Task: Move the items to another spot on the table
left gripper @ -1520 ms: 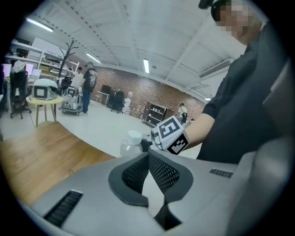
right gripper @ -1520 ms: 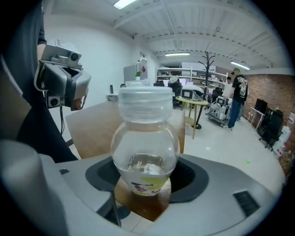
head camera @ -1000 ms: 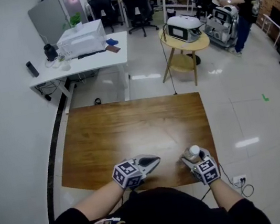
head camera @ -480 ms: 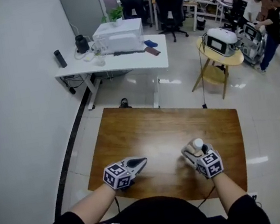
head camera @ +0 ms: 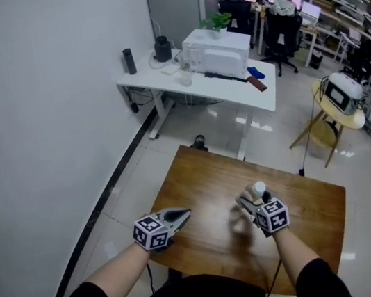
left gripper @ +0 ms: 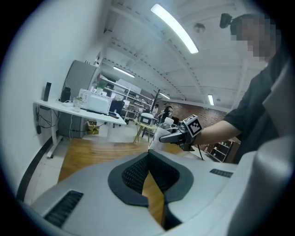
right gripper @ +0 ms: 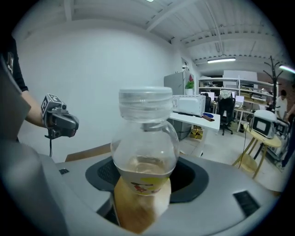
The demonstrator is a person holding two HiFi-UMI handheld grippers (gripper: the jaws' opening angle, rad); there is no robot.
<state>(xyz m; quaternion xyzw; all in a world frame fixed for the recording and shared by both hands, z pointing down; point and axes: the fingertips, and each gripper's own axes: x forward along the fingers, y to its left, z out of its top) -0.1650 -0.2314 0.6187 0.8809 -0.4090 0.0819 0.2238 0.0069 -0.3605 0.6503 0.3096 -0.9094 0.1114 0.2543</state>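
Both grippers have travelled with the person along the wooden desk (head camera: 308, 208), whose near edge now runs at a slant across the head view, while the white office desk (head camera: 196, 82) has swung from the upper left toward the upper centre; the bottle (head camera: 256, 189) has stayed in the same grip throughout. The right gripper (head camera: 253, 200) holds the clear plastic bottle upright by its lower body, its fingers (right gripper: 190, 178) spread wide and pressed against either side of the yellow-and-red label, with the ribbed cap standing above them. A little pale liquid sits in the bottle. It is over the near part of the wooden desk, right of the middle, and whether its base touches the wood cannot be made out. The left gripper (head camera: 186, 213) is level with it and well apart to the left, over the desk's near left corner, its fingers (left gripper: 138, 173) brought together at the tips with nothing between them and only wood grain showing through the slit below. From the left gripper view the right gripper and its bottle appear beyond the fingertips, at the end of a dark-sleeved arm. On the white office desk behind stand a white boxy machine (head camera: 219, 52) and a dark cylinder (head camera: 129, 60). A round yellow side table (head camera: 340, 124) stands on the tiled floor at right.
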